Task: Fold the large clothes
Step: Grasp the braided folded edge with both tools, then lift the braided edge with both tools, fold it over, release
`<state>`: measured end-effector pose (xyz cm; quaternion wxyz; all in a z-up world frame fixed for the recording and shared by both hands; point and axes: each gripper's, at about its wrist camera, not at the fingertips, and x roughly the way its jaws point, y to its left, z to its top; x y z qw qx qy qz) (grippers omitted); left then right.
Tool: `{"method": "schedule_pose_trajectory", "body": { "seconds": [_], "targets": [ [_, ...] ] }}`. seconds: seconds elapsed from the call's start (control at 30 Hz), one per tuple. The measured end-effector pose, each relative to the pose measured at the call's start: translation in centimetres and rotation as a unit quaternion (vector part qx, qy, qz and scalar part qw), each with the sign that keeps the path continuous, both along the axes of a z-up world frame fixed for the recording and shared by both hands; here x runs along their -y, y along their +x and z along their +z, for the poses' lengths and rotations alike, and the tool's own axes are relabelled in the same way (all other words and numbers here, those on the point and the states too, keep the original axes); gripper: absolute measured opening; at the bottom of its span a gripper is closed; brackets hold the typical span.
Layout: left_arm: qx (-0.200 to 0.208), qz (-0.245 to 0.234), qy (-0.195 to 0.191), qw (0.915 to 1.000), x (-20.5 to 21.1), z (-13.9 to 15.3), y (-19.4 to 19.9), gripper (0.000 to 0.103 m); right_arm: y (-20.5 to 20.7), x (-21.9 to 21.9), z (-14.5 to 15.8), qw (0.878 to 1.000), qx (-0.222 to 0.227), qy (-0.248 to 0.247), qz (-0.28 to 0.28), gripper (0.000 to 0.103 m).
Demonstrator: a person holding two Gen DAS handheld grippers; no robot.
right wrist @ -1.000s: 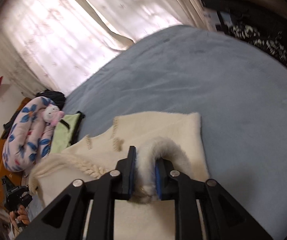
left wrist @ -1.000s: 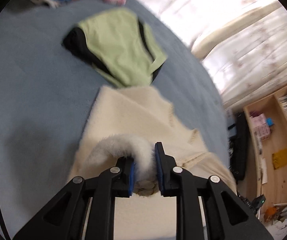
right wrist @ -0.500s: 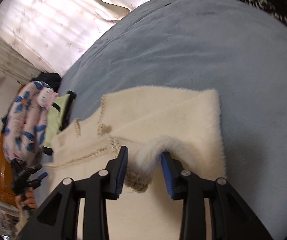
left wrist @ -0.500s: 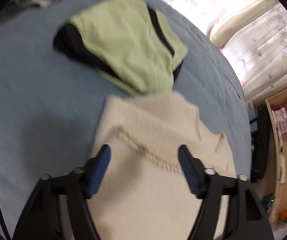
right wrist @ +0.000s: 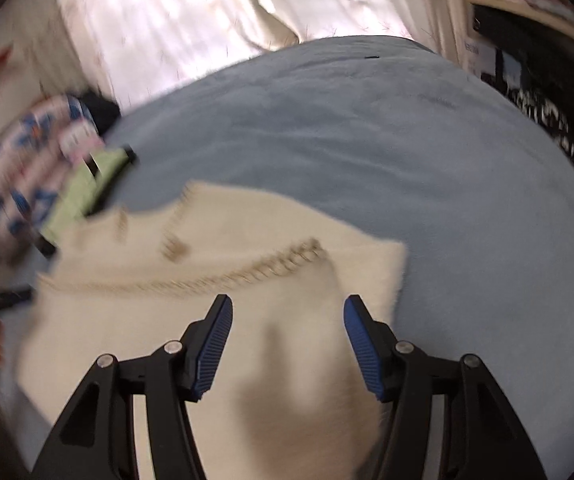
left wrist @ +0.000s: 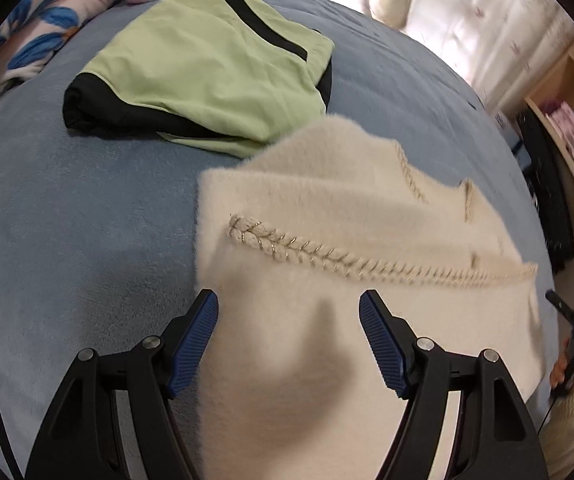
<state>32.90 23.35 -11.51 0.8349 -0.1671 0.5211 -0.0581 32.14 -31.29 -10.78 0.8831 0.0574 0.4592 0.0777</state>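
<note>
I see my left gripper (left wrist: 289, 316) with its jaws spread wide over the cream sweater (left wrist: 327, 216), gripping nothing, and my right gripper (right wrist: 287, 322) has just been opening, its pads off the fluffy fabric that sits between them. The sweater lies folded on the blue blanket (left wrist: 67, 216), and beyond it a folded green garment (left wrist: 215, 68) rests near a floral pillow (left wrist: 35, 40)
</note>
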Motion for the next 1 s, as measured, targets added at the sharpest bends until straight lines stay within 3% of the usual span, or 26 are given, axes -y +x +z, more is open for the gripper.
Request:
{"method": "schedule_pose_trajectory", "body": {
  "seconds": [0.17, 0.33, 0.43, 0.5, 0.53, 0.57, 0.63, 0.8, 0.83, 1.0],
  "targets": [
    [0.008, -0.013, 0.021, 0.9997, -0.3, -0.9, 0.3, 0.071, 2.1, -0.5, -2.6, 0.999, -0.024, -0.021, 0.014, 0.058],
    [-0.013, -0.002, 0.024, 0.9996, -1.3, -2.5, 1.3, 0.071, 4.3, -0.6, -3.9, 0.999, -0.035, -0.02, 0.021, 0.058],
    [-0.013, 0.005, 0.005, 0.9999, -1.9, -3.1, 1.6, 0.071, 4.8, -0.7, -4.2, 0.999, -0.032, -0.01, 0.024, 0.058],
    [0.001, 0.008, 0.003, 1.0, -1.9, -2.8, 1.5, 0.06, 4.4, -0.9, -4.2, 0.999, -0.023, -0.012, 0.027, 0.053],
    [0.01, 0.008, 0.013, 0.9998, -1.6, -2.5, 1.4, 0.047, 4.2, -1.1, -4.1, 0.999, -0.019, -0.015, 0.029, 0.043],
    [0.014, 0.01, 0.029, 0.9994, -1.4, -2.4, 1.5, 0.041, 3.8, -1.3, -3.9, 0.999, -0.011, -0.027, 0.028, 0.029],
    [0.028, 0.011, 0.084, 0.996, -0.2, -1.9, 1.1, 0.027, 3.3, -1.9, -3.4, 0.998, 0.004, -0.055, 0.018, 0.011],
    [0.061, 0.033, 0.182, 0.9808, 2.7, 0.1, -1.1, 0.012, 0.0, -3.3, -1.0, 0.994, 0.064, -0.092, -0.002, 0.008],
    [0.07, 0.035, 0.182, 0.9802, 3.1, 0.5, -1.6, 0.007, -0.6, -3.4, -0.6, 0.992, 0.073, -0.098, -0.003, 0.008],
    [0.101, 0.058, 0.194, 0.974, 3.6, 4.1, -3.4, 0.007, -3.2, -4.1, 2.9, 0.983, 0.13, -0.128, -0.017, 0.007]
  ]
}}
